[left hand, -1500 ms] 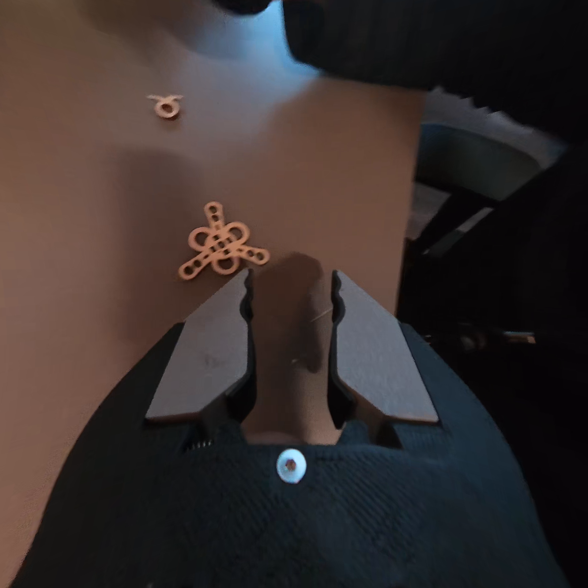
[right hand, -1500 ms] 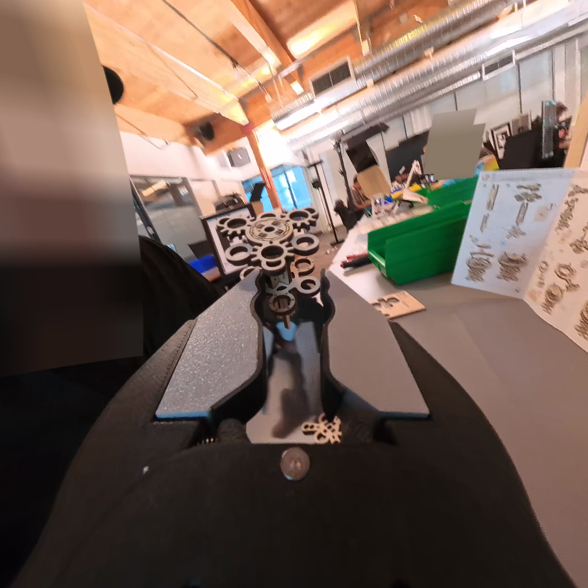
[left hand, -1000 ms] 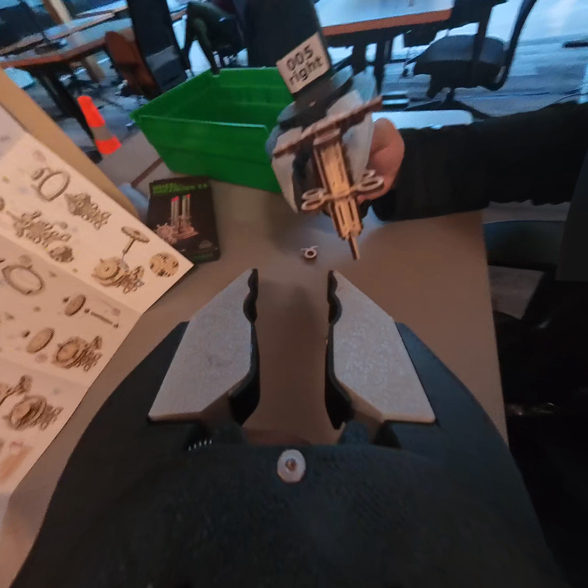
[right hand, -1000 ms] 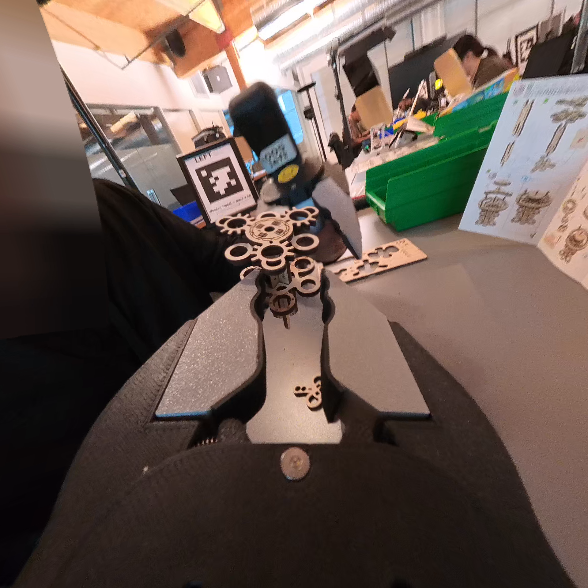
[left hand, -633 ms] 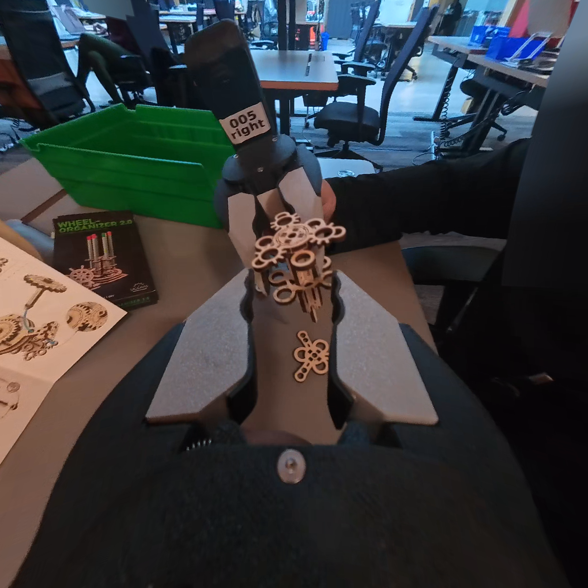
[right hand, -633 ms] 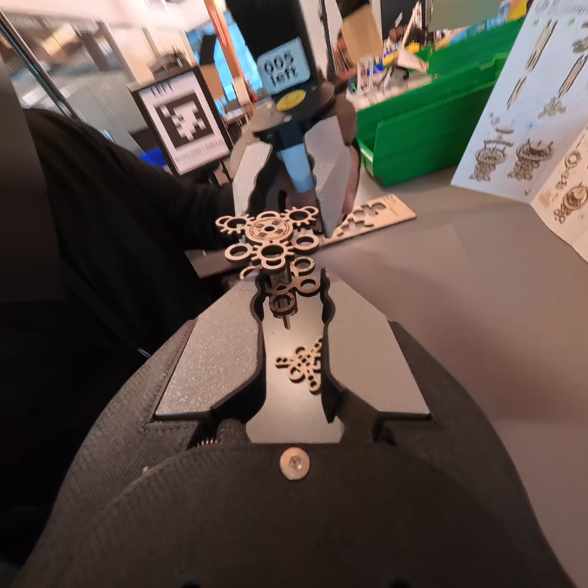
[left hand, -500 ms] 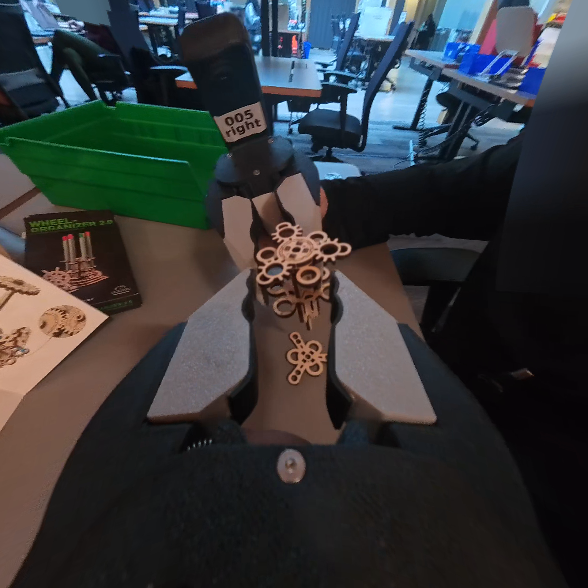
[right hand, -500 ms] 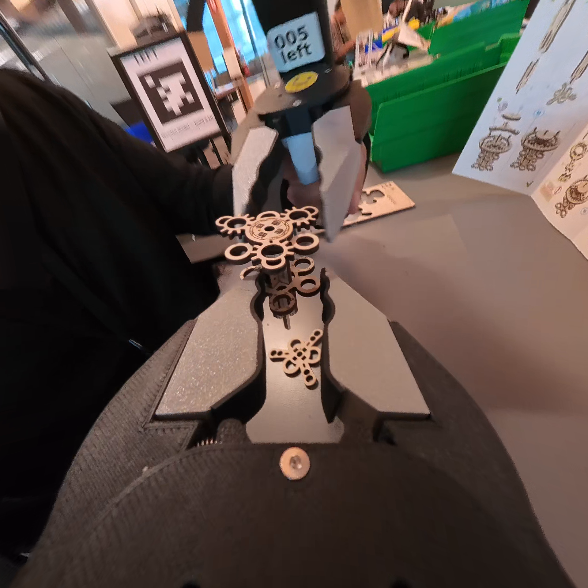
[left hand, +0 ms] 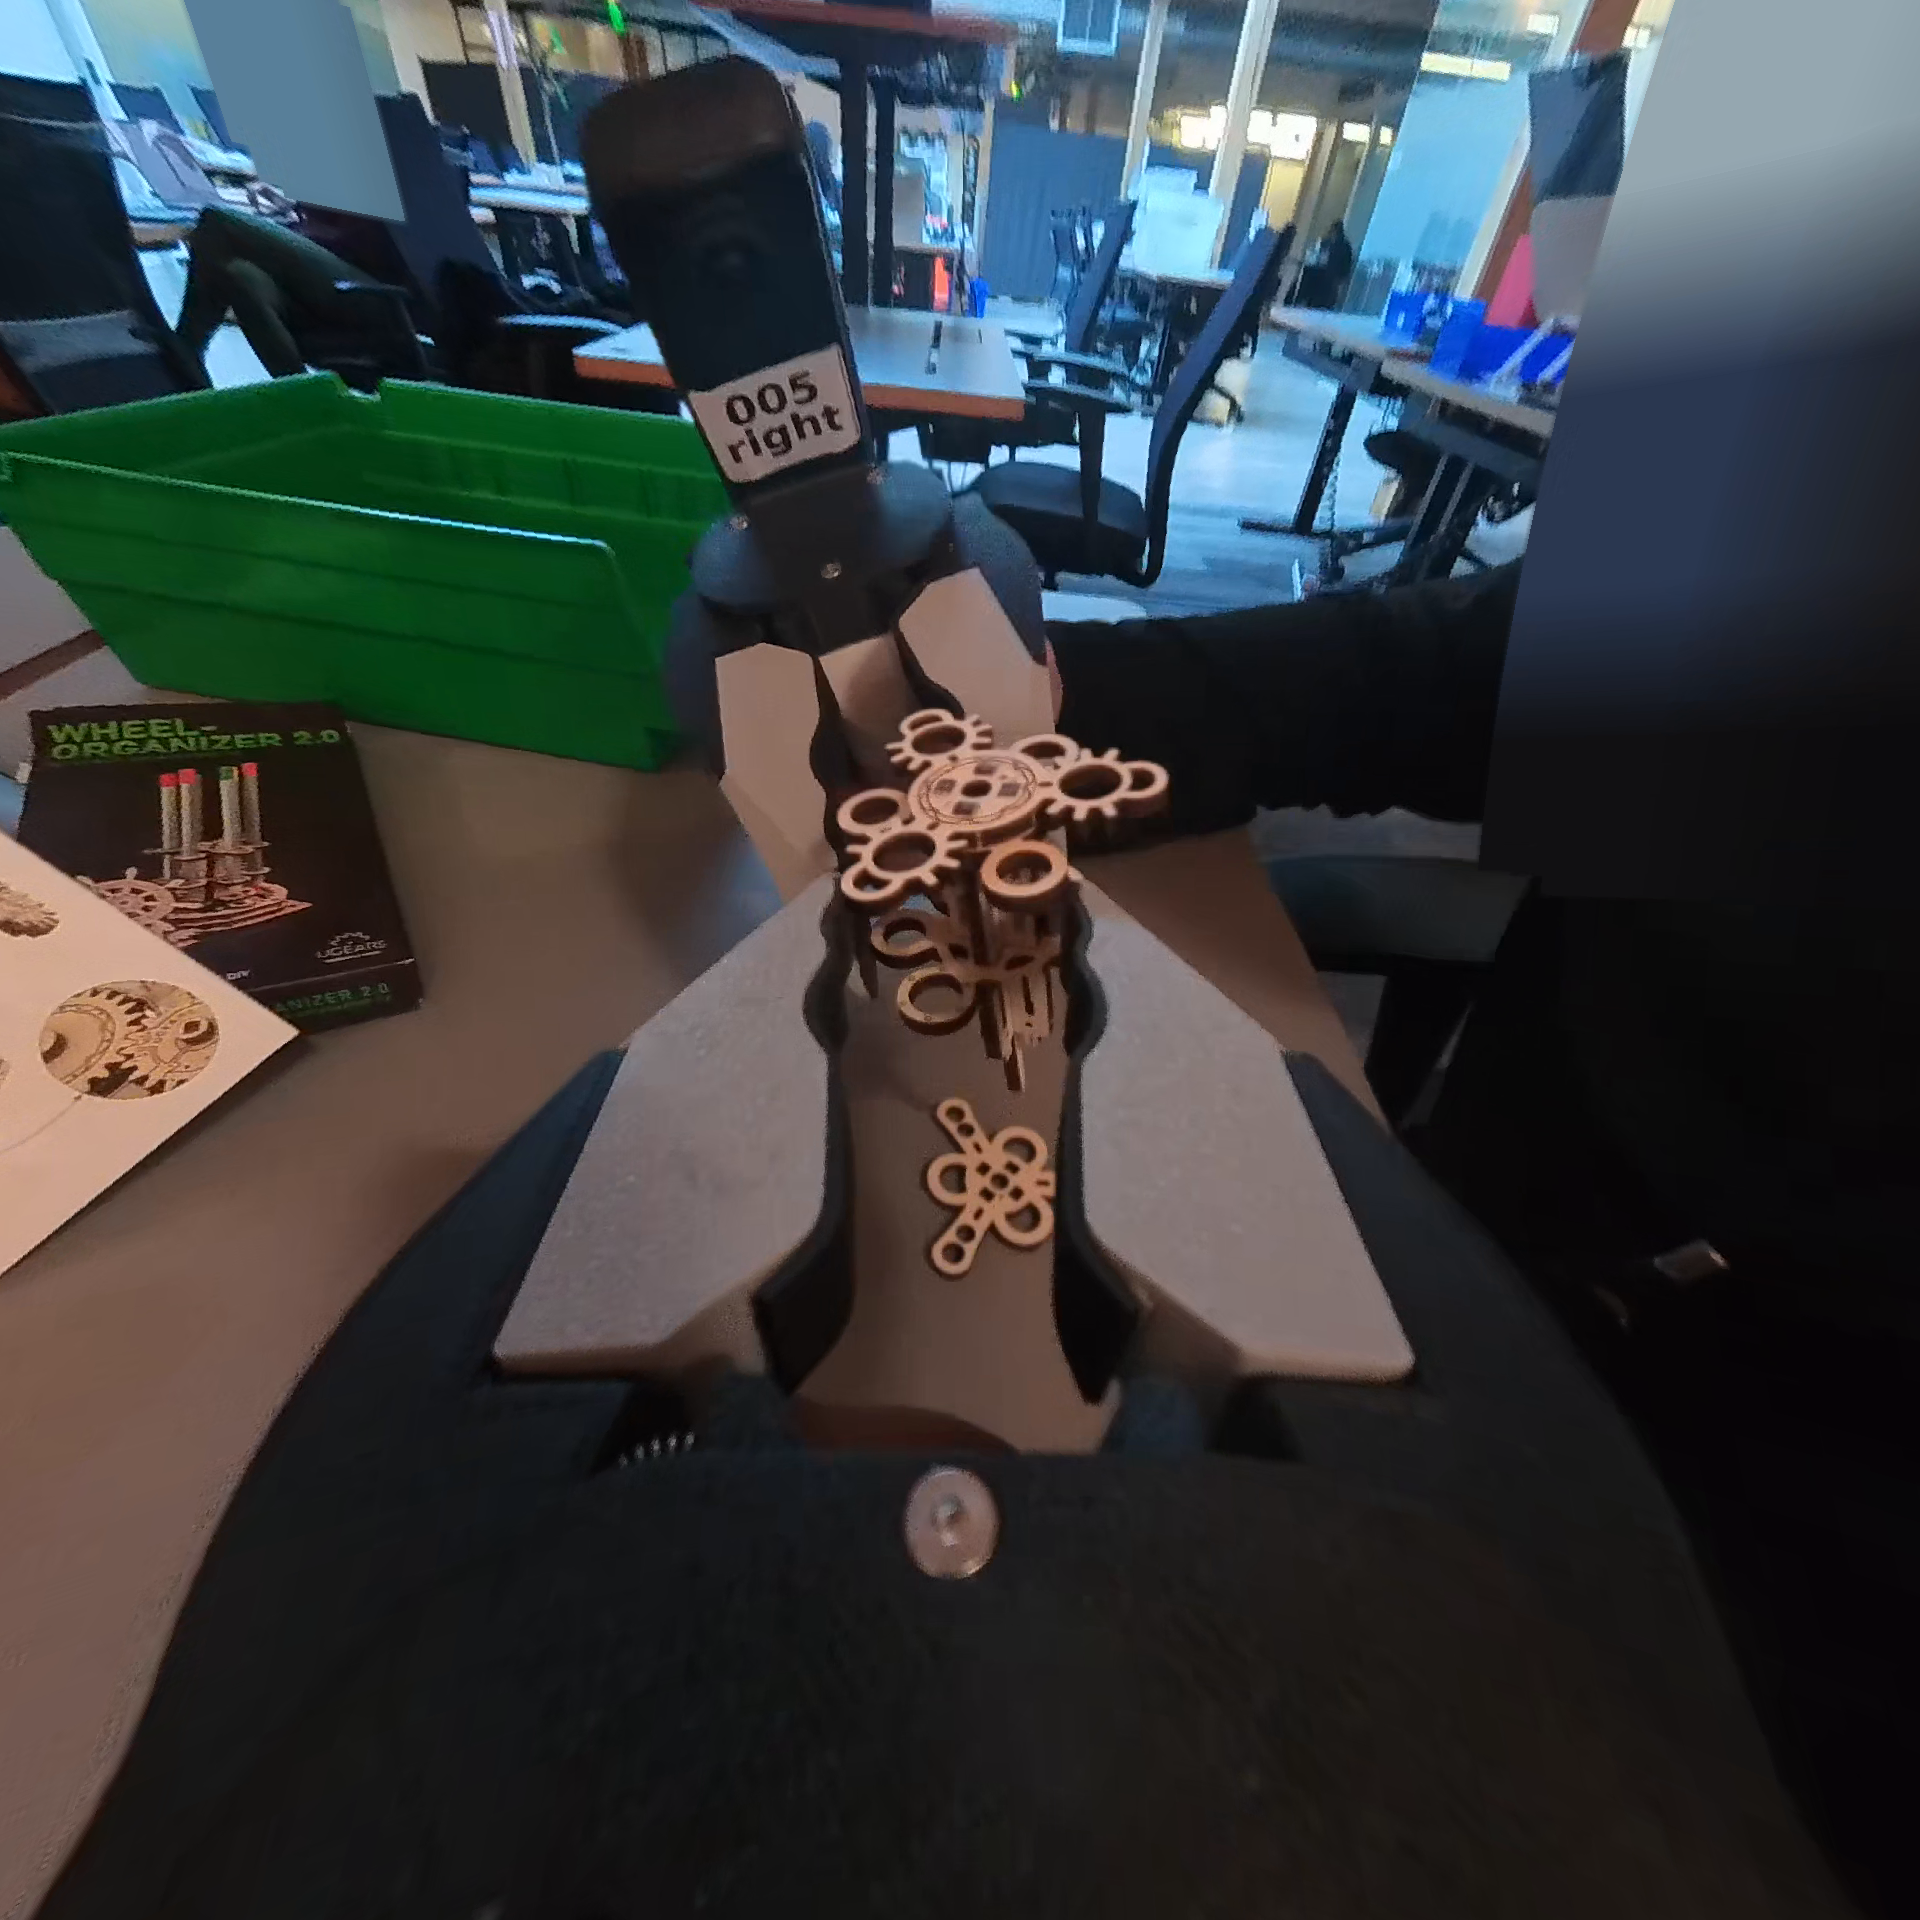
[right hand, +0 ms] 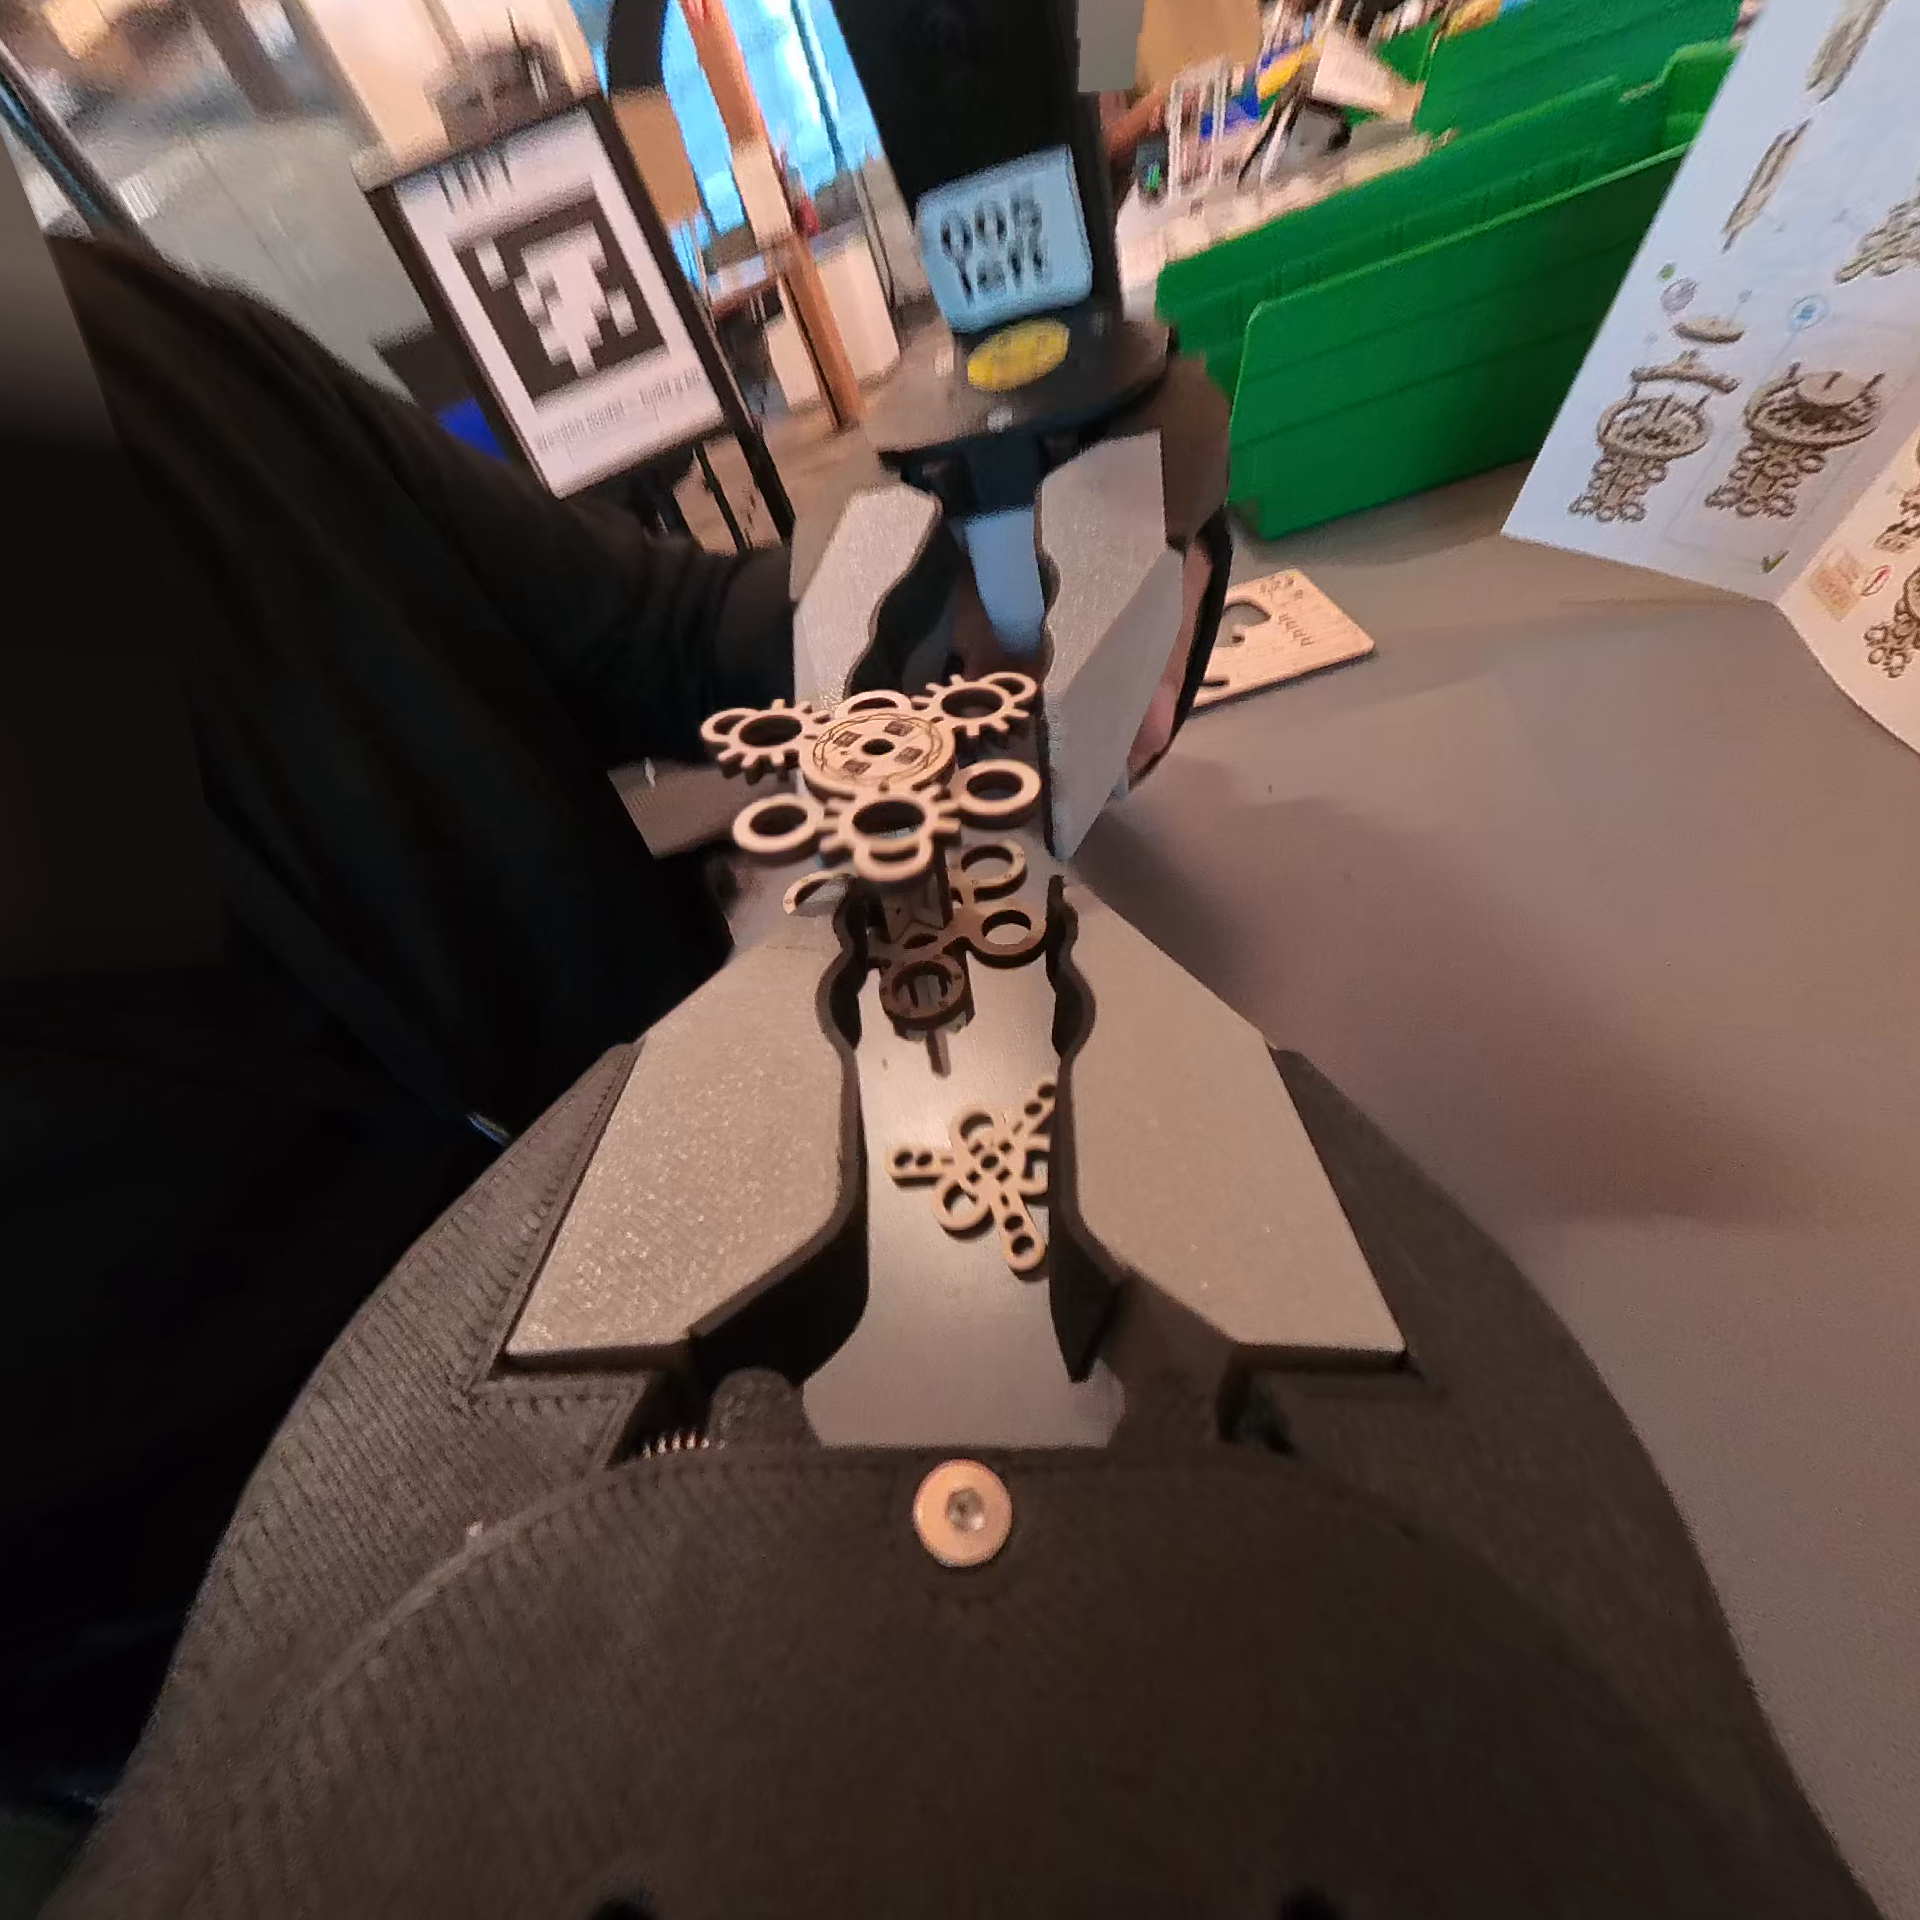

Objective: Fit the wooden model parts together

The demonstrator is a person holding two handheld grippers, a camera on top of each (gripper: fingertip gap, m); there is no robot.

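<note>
My right gripper point(right hand: 951, 914) is shut on the lower shaft of a wooden assembly point(right hand: 873, 758), a stack of ring and gear shapes on a central post, and holds it upright above the grey table point(right hand: 1455, 935). My left gripper point(left hand: 951, 935) is open, with its fingertips on either side of the same assembly point(left hand: 977, 800); I cannot tell if they touch it. A flat wooden cross-and-loop piece point(left hand: 987, 1184) lies on the table below; it also shows in the right wrist view point(right hand: 982, 1174). The two grippers face each other.
A green bin point(left hand: 343, 582) stands at the back of the table, with a black box point(left hand: 208, 862) and an instruction sheet point(left hand: 94, 1049) to the left. A punched-out wooden sheet point(right hand: 1278, 634) lies by the bin. The table's edge point(left hand: 1309, 997) is close on the right. Less than 4 cm separates the two grippers' tips.
The left gripper swung up from looking down at the table and closed in on the assembly, which now sits between its open fingertips. The right gripper tipped down, still holding the assembly.
</note>
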